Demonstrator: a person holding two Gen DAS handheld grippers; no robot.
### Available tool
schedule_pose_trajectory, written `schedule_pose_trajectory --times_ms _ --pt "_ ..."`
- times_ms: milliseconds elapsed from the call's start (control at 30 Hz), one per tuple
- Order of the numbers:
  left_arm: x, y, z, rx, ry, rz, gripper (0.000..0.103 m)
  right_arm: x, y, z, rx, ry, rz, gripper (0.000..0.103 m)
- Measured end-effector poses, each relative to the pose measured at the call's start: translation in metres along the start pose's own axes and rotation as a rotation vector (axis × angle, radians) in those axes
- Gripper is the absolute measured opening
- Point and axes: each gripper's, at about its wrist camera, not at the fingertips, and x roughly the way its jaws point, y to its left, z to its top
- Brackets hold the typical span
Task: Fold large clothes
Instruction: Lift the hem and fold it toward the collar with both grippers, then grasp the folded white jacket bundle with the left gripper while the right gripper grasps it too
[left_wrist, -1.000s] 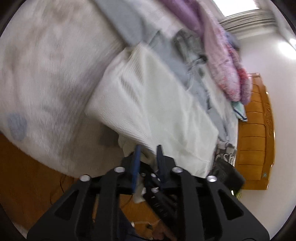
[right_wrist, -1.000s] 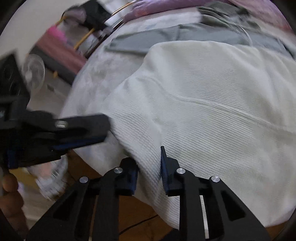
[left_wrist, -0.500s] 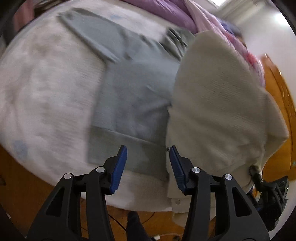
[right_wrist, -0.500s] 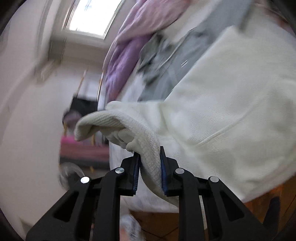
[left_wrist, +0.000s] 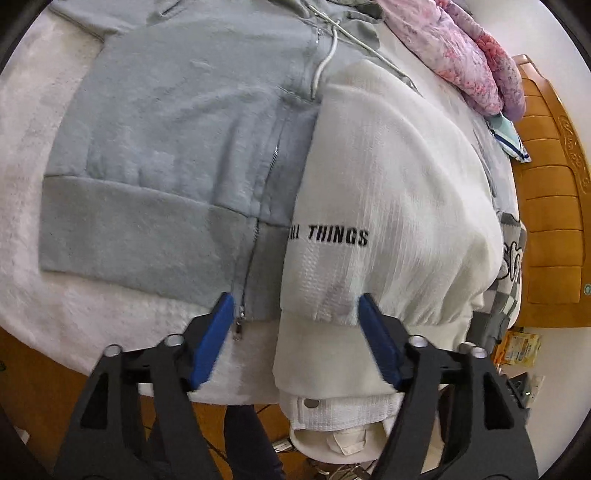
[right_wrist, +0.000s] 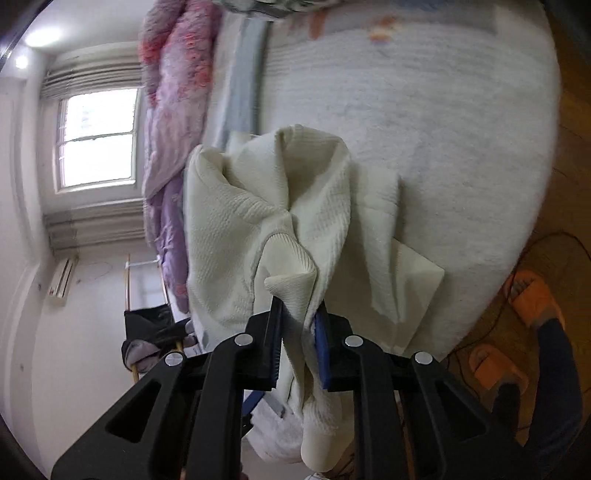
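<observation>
A cream ribbed sweatshirt (left_wrist: 391, 184) with black lettering lies bunched on the right of the bed, overlapping a grey zip hoodie (left_wrist: 177, 140) spread flat. My left gripper (left_wrist: 295, 332) is open, its blue fingers either side of the sweatshirt's hem and the hoodie's zip end, holding nothing. My right gripper (right_wrist: 299, 325) is shut on a fold of the cream sweatshirt (right_wrist: 258, 206) and holds it lifted, cloth hanging below the jaws.
The bed has a white fuzzy cover (left_wrist: 33, 122). A pink-purple blanket (left_wrist: 476, 62) lies at the far side, near a wooden headboard (left_wrist: 550, 206). The person's orange slippers (right_wrist: 532, 295) stand on the wooden floor by the bed edge. A window (right_wrist: 96, 140) is at the left.
My left gripper has opened wider and moved closer over the hoodie and sweatshirt hem. My right gripper, still shut on the cream cloth, has swung it up and round.
</observation>
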Motion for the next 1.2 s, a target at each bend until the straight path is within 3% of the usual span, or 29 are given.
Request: schedule_pose_trajectory --times_ms 133,233,333,400,533,600,633,700,833,1100,1167,1200 --pt "0.02 -0.005 -0.009 0.008 0.059 0.002 0.079 -0.007 -0.028 0.015 0.039 -0.023 -0.122 0.003" --pt "0.036 -0.003 -0.017 -0.022 0.099 -0.007 0.079 -0.004 -0.041 0.028 0.025 0.041 -0.209 0.001" --pt "0.045 -0.002 -0.018 -0.029 0.098 -0.008 0.079 -0.022 -0.001 0.031 -0.127 0.014 -0.235 0.005" --pt "0.049 -0.005 -0.019 -0.02 0.103 -0.013 0.079 -0.024 0.04 0.031 -0.254 0.008 -0.203 0.005" --pt "0.051 -0.01 -0.018 -0.011 0.102 -0.017 0.079 0.03 0.107 0.024 -0.535 0.133 -0.202 0.005" --pt "0.049 -0.01 -0.018 -0.013 0.108 -0.032 0.079 0.065 0.109 0.015 -0.592 0.231 -0.235 0.005" --pt "0.048 -0.01 -0.018 -0.009 0.107 -0.038 0.08 0.084 0.106 0.013 -0.608 0.269 -0.268 0.005" --pt "0.047 -0.015 -0.018 0.005 0.099 -0.05 0.08 0.099 0.083 0.008 -0.652 0.298 -0.425 0.0" --pt "0.054 -0.015 -0.018 -0.009 0.12 -0.07 0.08 0.08 0.033 0.026 -0.466 0.288 -0.403 0.0" --pt "0.079 -0.015 -0.029 -0.079 0.158 -0.118 0.085 0.085 0.031 0.025 -0.456 0.28 -0.39 0.0" --pt "0.081 -0.012 -0.028 -0.098 0.165 -0.138 0.082 0.083 0.039 0.027 -0.459 0.276 -0.38 0.0" --pt "0.081 -0.013 -0.029 -0.095 0.17 -0.146 0.075 0.081 0.039 0.027 -0.456 0.274 -0.376 0.0"
